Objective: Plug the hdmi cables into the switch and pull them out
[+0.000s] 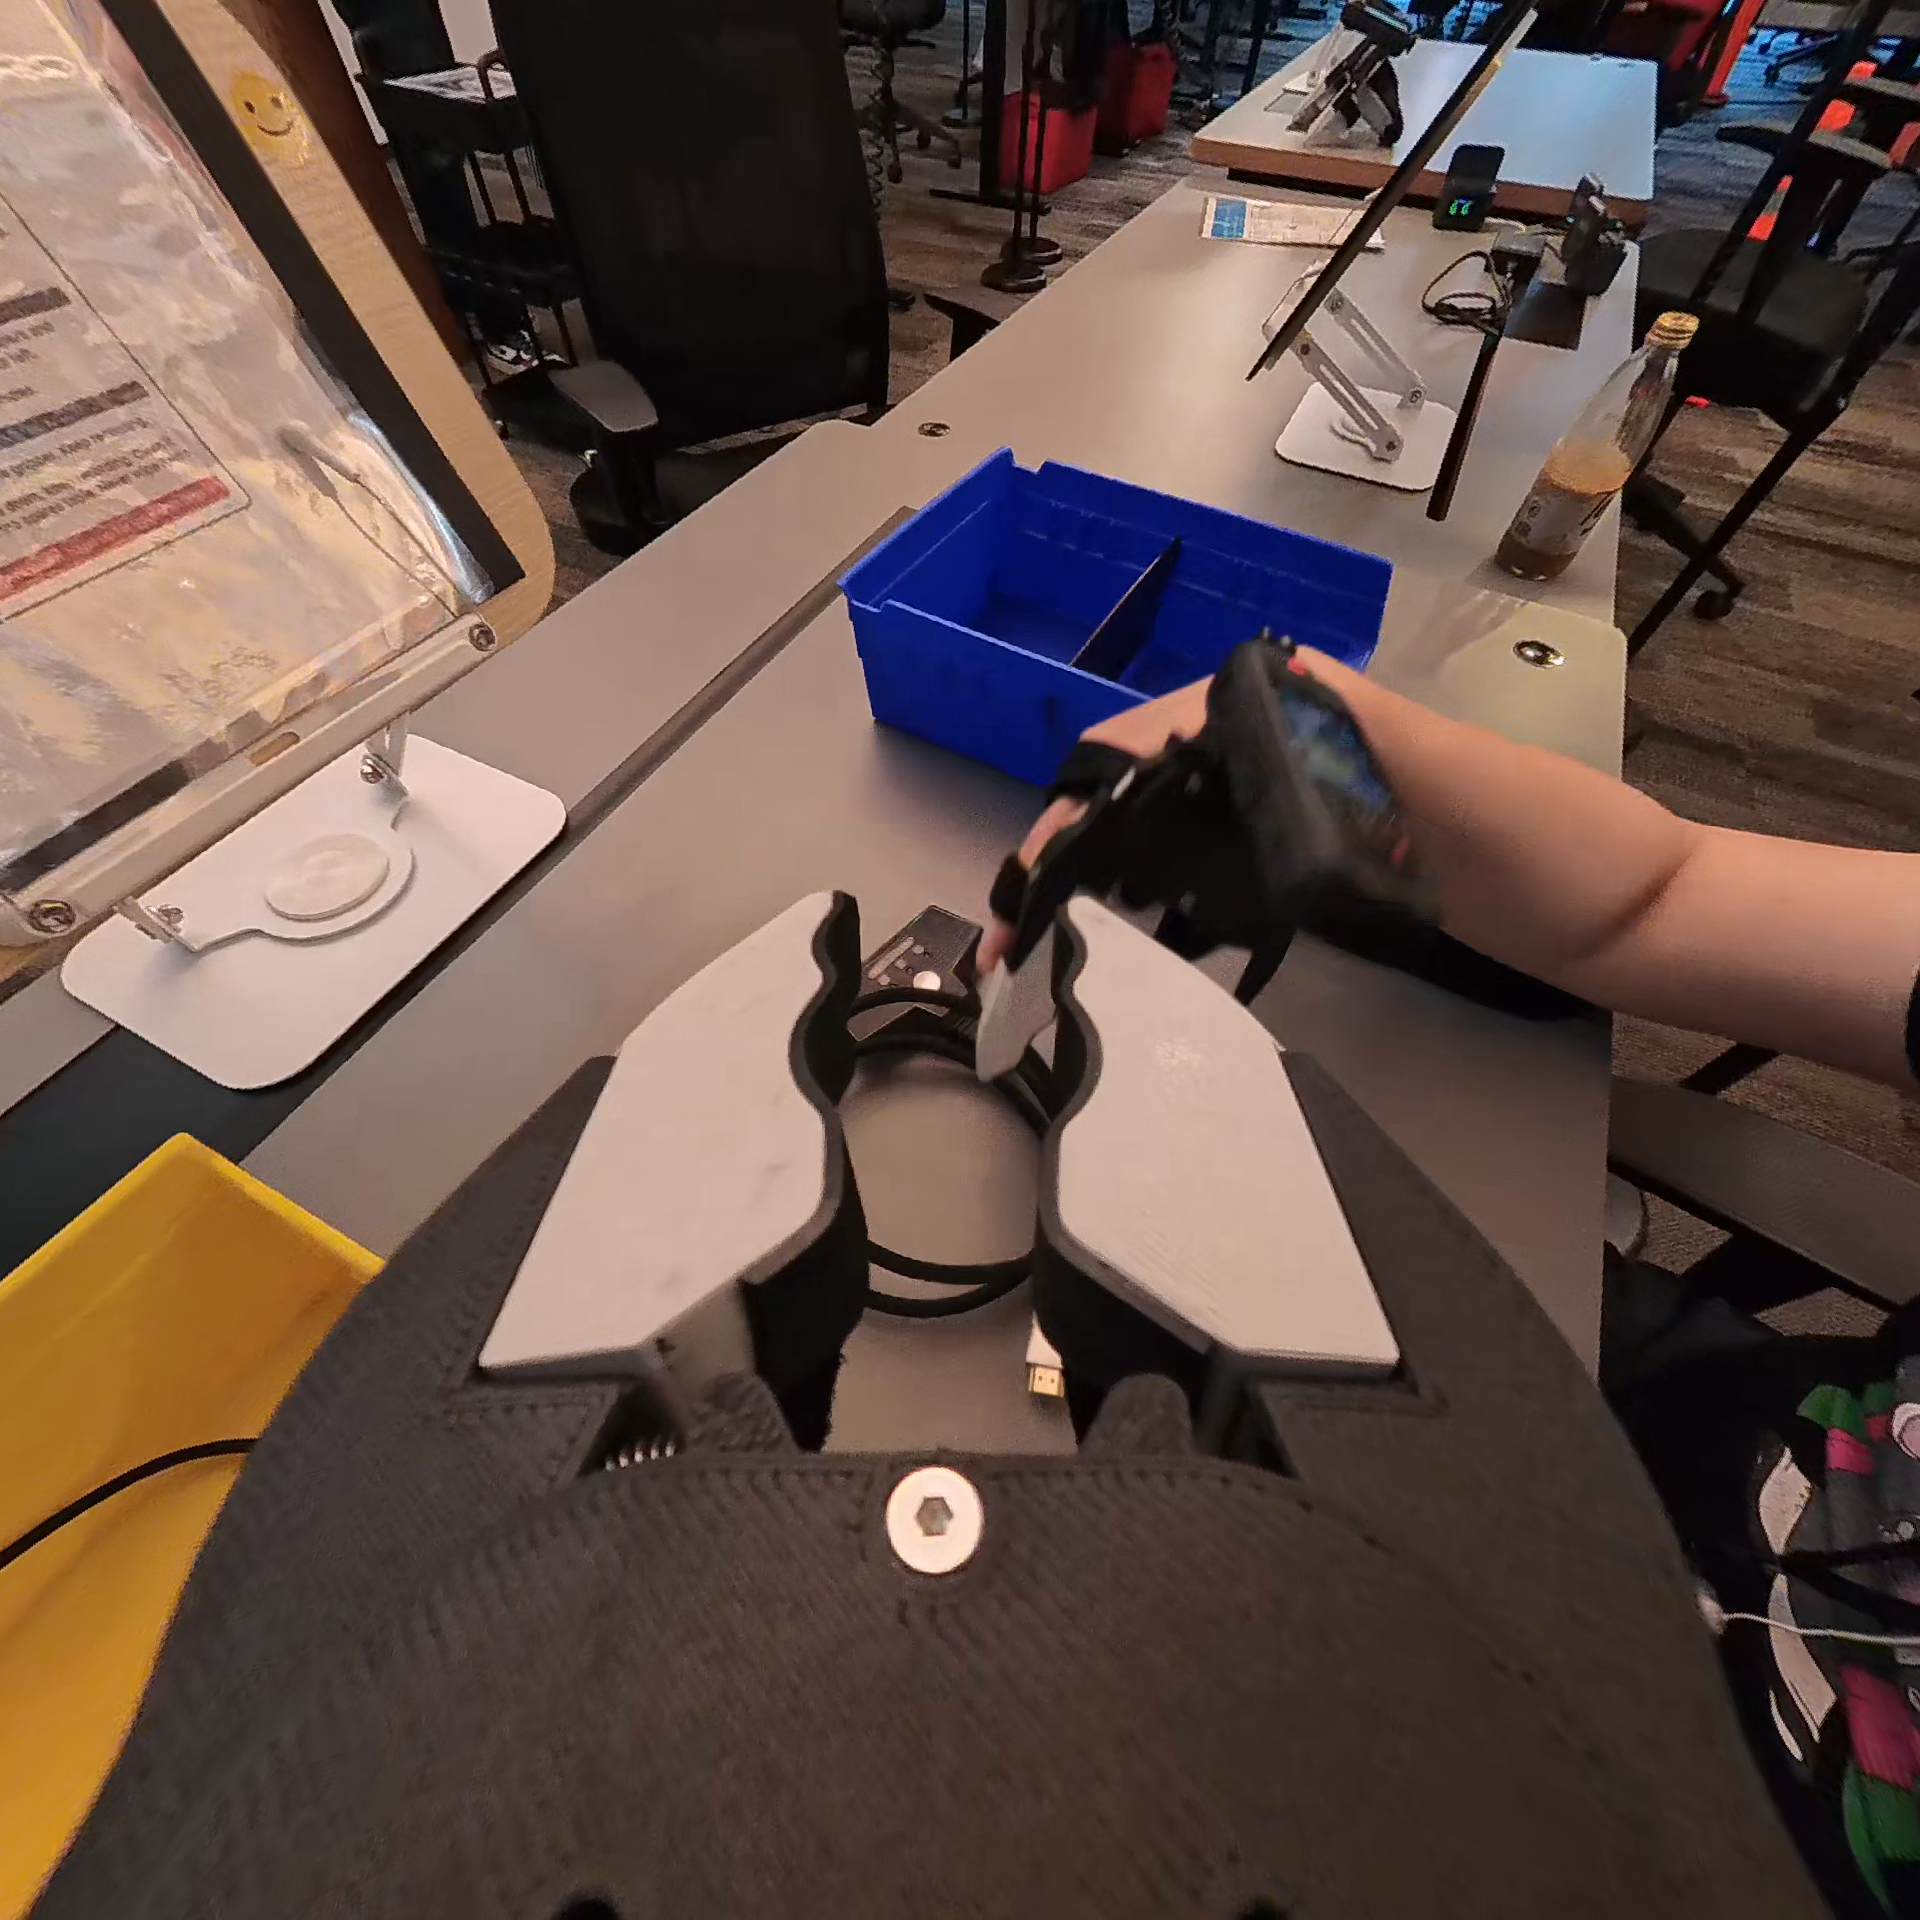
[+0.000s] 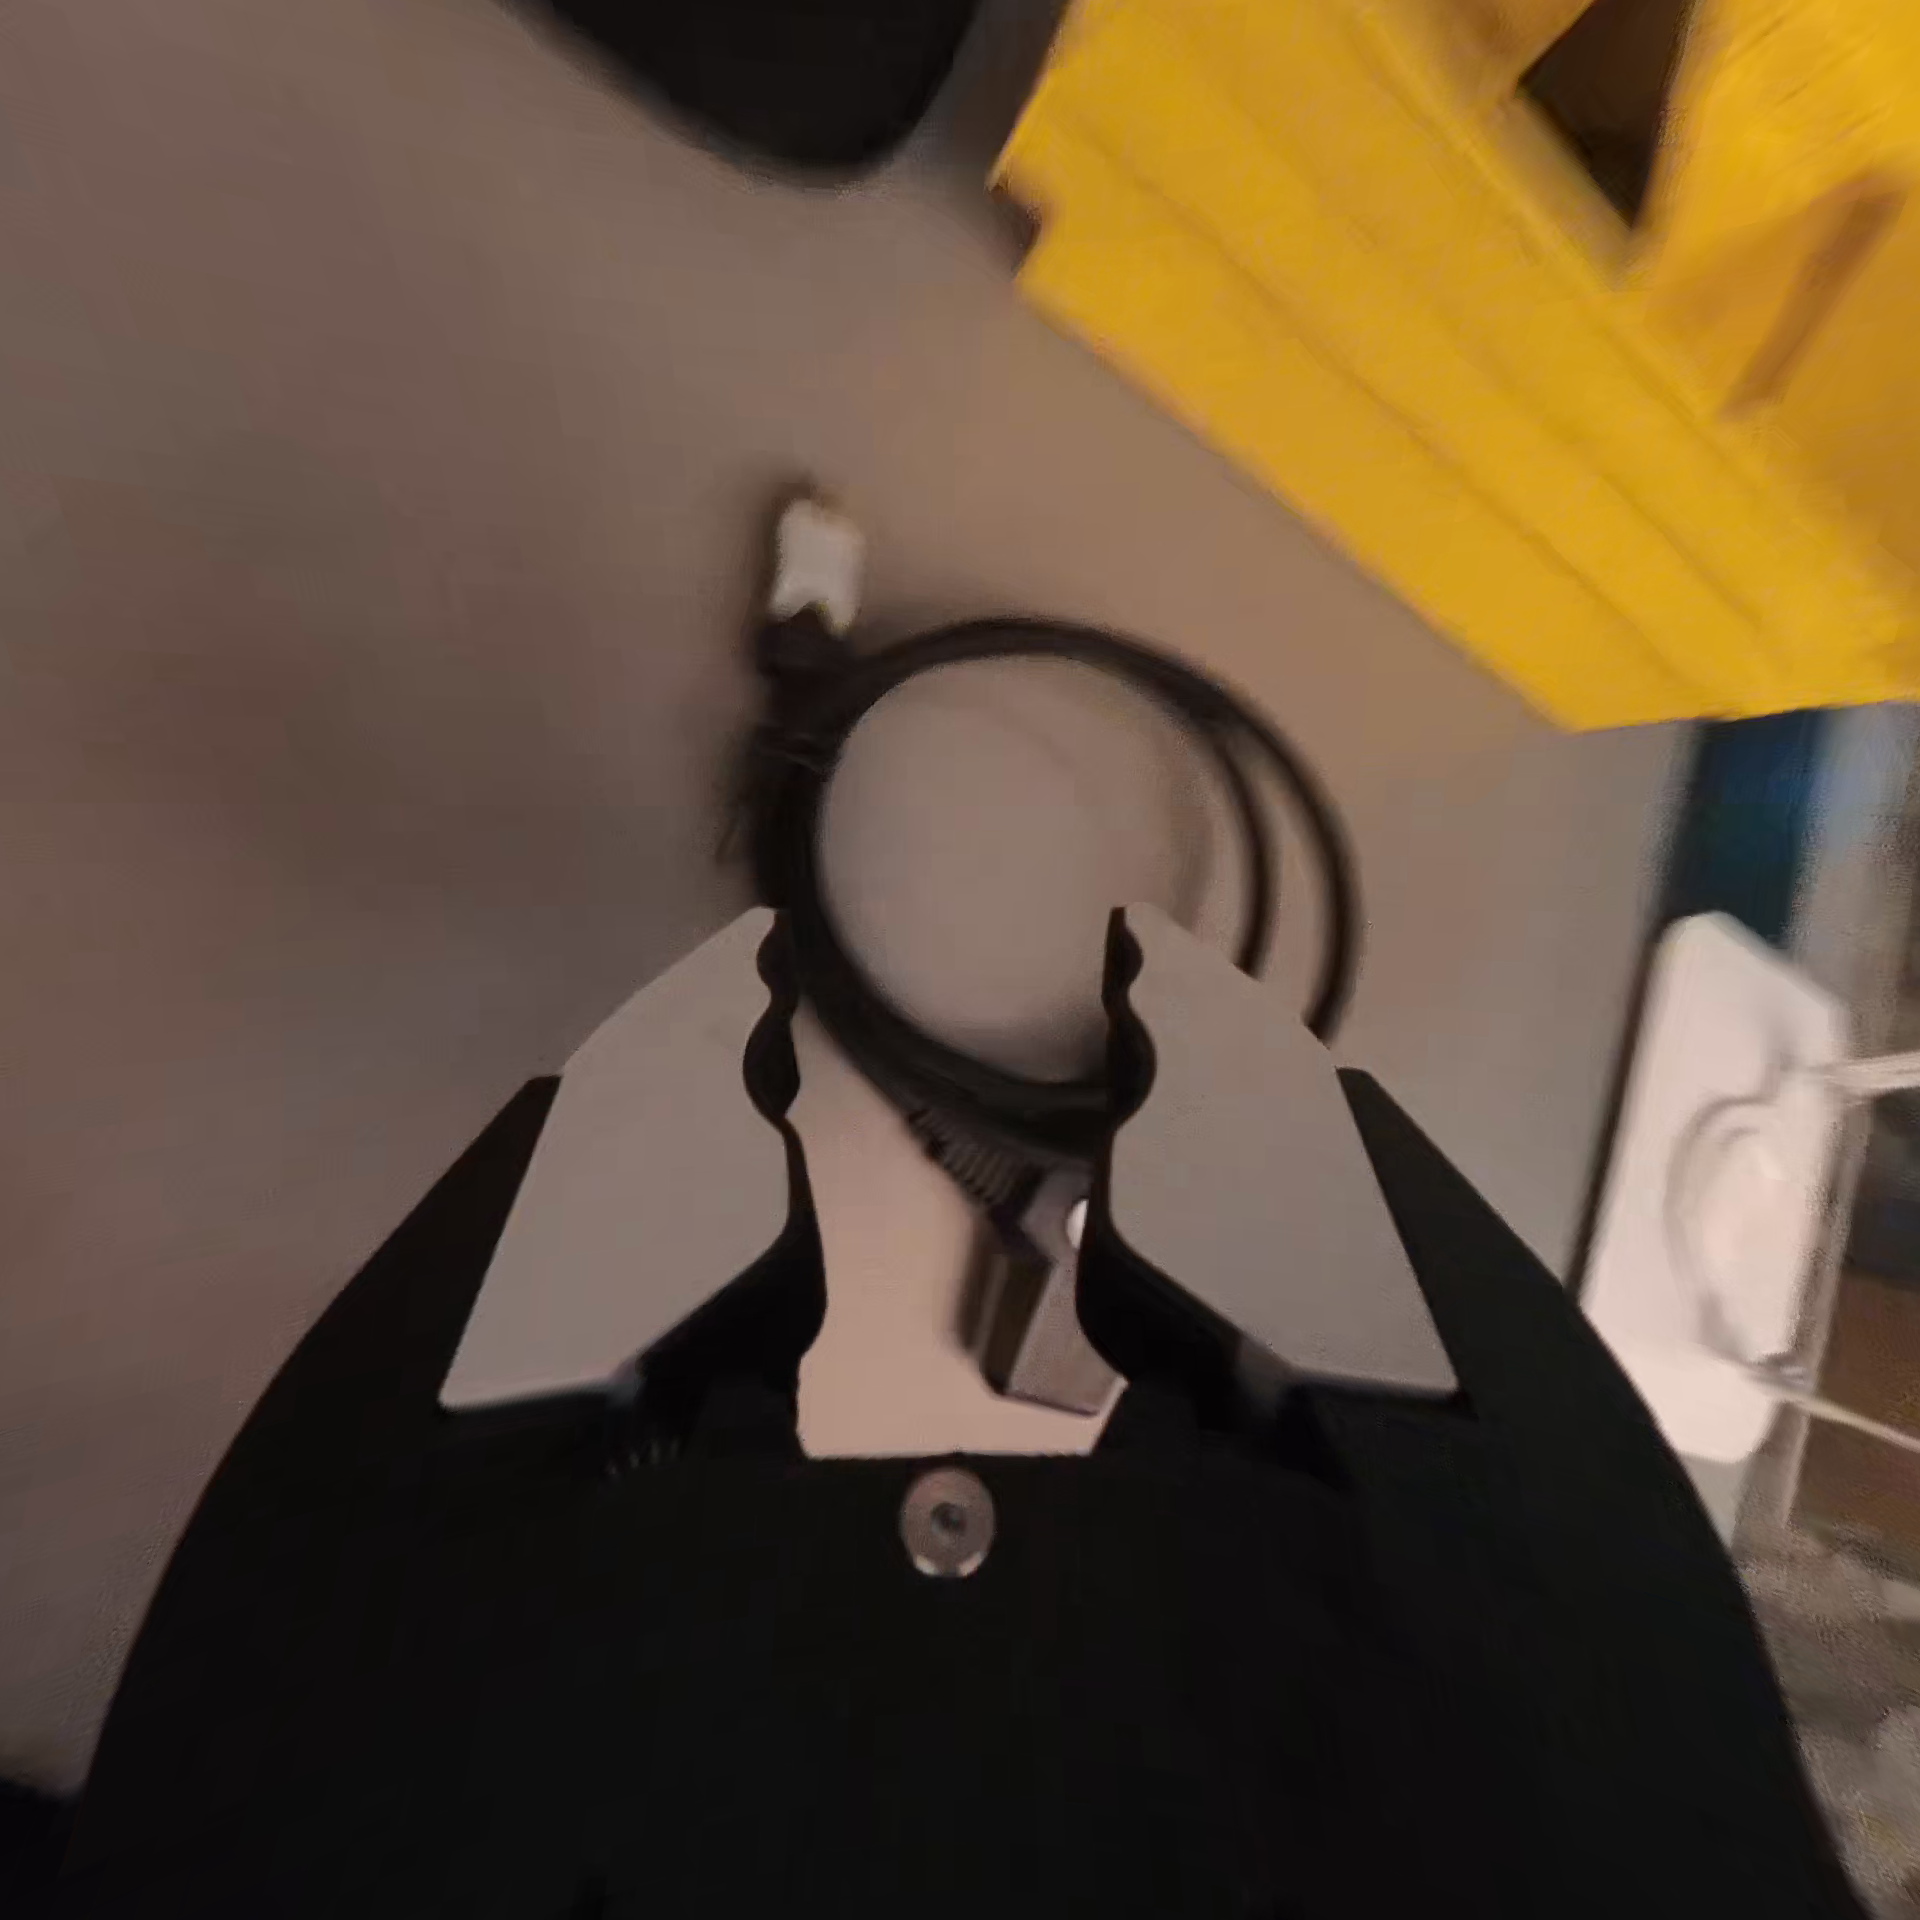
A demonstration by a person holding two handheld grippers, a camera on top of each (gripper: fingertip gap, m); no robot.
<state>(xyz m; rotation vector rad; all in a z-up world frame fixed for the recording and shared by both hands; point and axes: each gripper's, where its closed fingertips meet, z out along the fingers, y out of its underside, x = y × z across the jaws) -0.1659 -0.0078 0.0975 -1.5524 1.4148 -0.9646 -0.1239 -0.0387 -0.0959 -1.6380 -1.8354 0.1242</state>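
Only left wrist view shows the switch.

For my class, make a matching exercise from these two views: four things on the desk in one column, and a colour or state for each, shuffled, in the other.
Things:
1. Divided bin
2. Bin at the near left
3. HDMI cable
4. Glass bottle

Descriptions:
A. Coiled in a loop, lying on the desk
B. Blue
C. Standing upright, far right
D. Yellow

Pairs: 1-B, 2-D, 3-A, 4-C
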